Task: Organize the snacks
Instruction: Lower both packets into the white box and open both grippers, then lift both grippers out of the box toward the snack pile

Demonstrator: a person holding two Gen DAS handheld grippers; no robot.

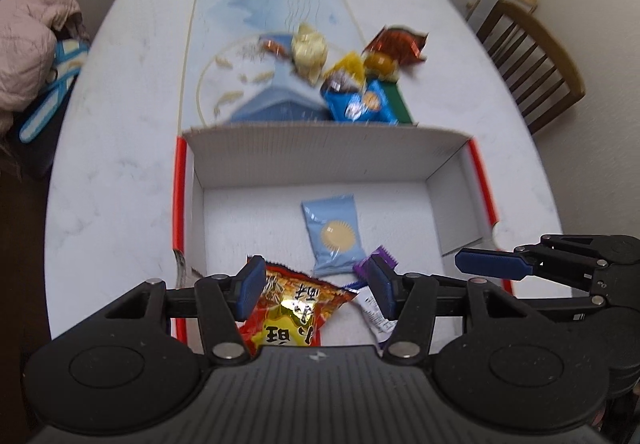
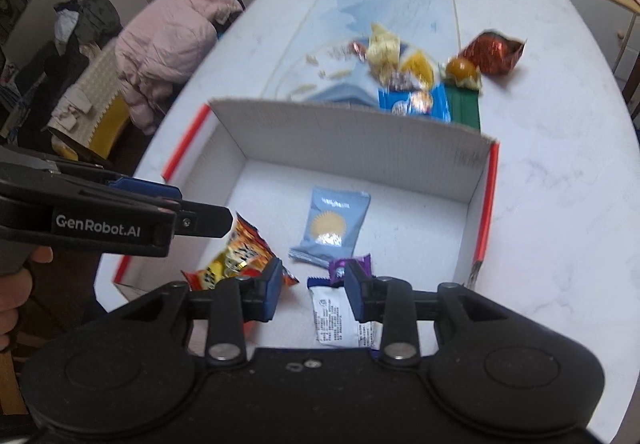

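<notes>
Box (image 1: 440,164) on table (image 1: 120,184) holds 4 snacks: red bag (image 1: 292,308), blue packet (image 1: 334,234), purple candy (image 2: 350,264), white bar (image 2: 334,320). Snack pile (image 1: 360,84) waits behind box. Left gripper (image 1: 316,288), right gripper (image 2: 312,290): jaws spread, pinching nothing.

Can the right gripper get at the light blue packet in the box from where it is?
Probably yes. The light blue packet lies flat and alone on the box floor, top open, and the right gripper hangs above with jaws apart and empty.
</notes>
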